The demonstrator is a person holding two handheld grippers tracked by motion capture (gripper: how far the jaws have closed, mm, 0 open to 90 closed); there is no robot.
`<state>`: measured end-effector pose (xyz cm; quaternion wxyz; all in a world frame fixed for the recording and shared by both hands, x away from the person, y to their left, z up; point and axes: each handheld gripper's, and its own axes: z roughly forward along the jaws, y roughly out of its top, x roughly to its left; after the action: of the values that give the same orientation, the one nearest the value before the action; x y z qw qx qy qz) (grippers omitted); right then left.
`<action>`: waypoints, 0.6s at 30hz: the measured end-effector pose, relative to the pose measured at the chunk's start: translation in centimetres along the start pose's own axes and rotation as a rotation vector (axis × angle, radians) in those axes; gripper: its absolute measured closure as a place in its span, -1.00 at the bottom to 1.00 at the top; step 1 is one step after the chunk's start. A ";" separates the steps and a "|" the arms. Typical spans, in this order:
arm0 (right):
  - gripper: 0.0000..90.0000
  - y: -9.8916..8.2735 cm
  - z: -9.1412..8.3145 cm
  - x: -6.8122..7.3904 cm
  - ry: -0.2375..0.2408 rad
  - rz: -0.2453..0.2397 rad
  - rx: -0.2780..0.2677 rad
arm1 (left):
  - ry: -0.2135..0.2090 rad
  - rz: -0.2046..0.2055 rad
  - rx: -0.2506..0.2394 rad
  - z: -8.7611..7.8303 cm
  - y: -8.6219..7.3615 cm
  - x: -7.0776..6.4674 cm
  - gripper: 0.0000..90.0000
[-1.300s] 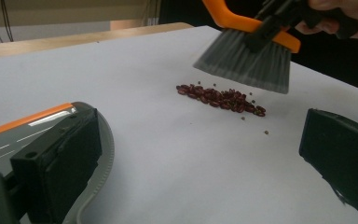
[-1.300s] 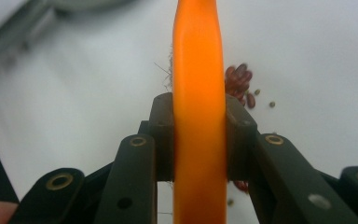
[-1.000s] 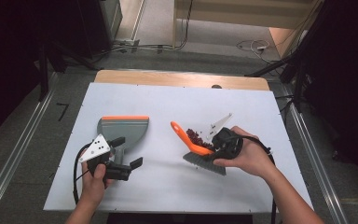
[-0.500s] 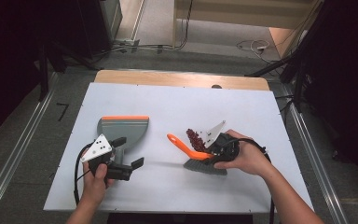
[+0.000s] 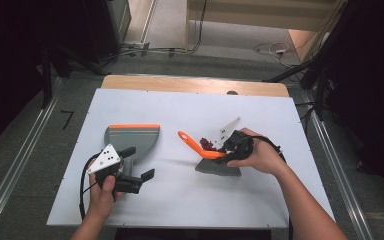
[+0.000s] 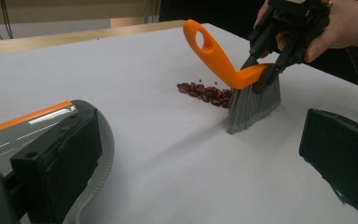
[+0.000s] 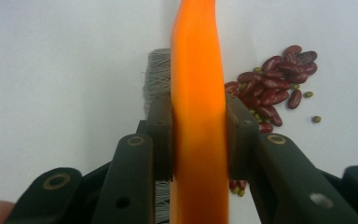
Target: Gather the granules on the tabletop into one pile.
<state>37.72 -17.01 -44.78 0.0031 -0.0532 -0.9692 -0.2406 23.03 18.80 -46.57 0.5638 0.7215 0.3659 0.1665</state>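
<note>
Some beans (image 7: 235, 184) hidden — behind brush (image 7: 198, 116) handle

Right gripper (image 5: 228, 148): jaws clamped both sides of brush handle (image 7: 198, 116), pads pressing it, gripper angled down toward table, right hand (image 5: 260, 156) wrapped over body. Left gripper (image 5: 141, 169): low over table, level, pointing right, jaws wide apart, nothing between. Left hand (image 5: 102, 187) grips body from below; forearms enter from bottom edge.
</note>
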 end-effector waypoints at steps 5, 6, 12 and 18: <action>0.50 0.3 0.0 -1.0 -0.031 -0.006 -0.006 | -0.002 0.000 0.000 0.1 0.0 0.0 -1.00; 0.50 0.4 0.0 -1.1 -0.034 -0.006 -0.004 | -0.002 0.001 0.001 0.1 0.0 0.0 -1.00; 0.50 0.8 0.2 -2.0 -0.030 -0.018 -0.007 | -0.001 0.001 0.000 0.1 0.0 0.0 -1.00; 0.50 1.3 0.2 -2.7 -0.065 -0.020 -0.009 | -0.002 0.002 0.000 0.1 0.0 0.1 -1.00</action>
<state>40.53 -16.03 -44.38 -0.0308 -0.0514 -0.9682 -0.2429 23.09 18.80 -46.64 0.5640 0.7218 0.3649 0.1665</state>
